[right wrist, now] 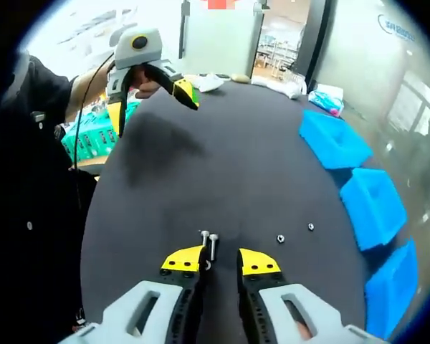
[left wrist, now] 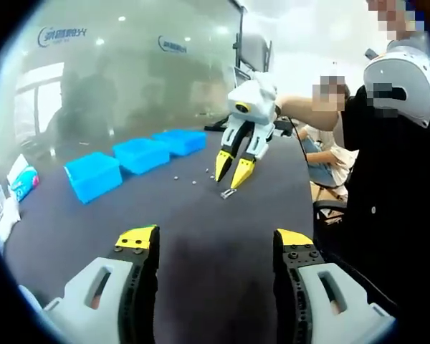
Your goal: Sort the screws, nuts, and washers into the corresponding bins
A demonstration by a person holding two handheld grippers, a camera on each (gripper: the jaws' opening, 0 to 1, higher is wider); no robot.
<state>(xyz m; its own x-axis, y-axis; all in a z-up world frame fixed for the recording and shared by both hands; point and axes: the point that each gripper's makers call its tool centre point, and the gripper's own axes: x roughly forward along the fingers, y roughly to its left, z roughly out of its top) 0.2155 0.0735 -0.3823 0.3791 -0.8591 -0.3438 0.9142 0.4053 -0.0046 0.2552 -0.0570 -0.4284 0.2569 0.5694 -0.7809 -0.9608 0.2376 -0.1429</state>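
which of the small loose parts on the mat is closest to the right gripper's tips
The pair of screws lying just ahead of the right gripper, by its left jaw tip. The two small round parts lie farther off, toward the blue bins.

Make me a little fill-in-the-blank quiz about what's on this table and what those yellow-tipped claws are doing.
1. The bins along the table's edge number ____.
2. The bins are coloured ____.
3. The right gripper is lowered over two loose ____ lying side by side on the table.
4. The left gripper holds its jaws wide ____.

Missing words: three; blue; screws; open
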